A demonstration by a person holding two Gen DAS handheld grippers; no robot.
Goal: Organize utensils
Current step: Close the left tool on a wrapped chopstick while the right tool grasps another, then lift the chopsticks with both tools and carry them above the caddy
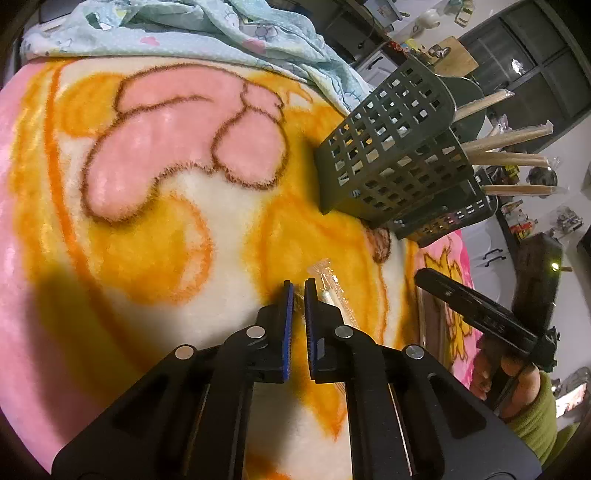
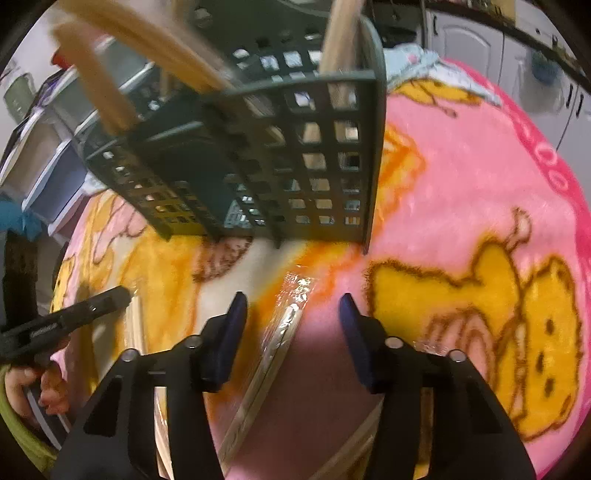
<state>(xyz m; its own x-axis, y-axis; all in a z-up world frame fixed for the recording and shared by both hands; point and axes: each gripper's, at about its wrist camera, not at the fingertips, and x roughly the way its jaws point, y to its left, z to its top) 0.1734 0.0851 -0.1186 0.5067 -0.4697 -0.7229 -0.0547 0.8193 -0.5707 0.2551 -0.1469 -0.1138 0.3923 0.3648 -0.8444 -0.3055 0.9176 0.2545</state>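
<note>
A dark green perforated utensil holder (image 1: 399, 147) stands on the blanket and holds several plastic-wrapped wooden chopstick pairs (image 1: 506, 140). My left gripper (image 1: 299, 288) has its jaws nearly together beside a wrapped chopstick pair (image 1: 330, 286) lying on the blanket; the wrapper runs under the right finger, so I cannot see whether it is pinched. My right gripper (image 2: 293, 304) is open above another wrapped pair (image 2: 284, 325), just before the holder (image 2: 295, 162). The right gripper also shows in the left wrist view (image 1: 476, 314), and the left one in the right wrist view (image 2: 66, 321).
A fluffy pink and orange cartoon blanket (image 1: 147, 184) covers the surface. A light blue cloth (image 1: 221, 29) is bunched at its far side. More wrapped chopsticks (image 2: 135, 325) lie near the left gripper. Cabinets and cluttered shelves stand behind.
</note>
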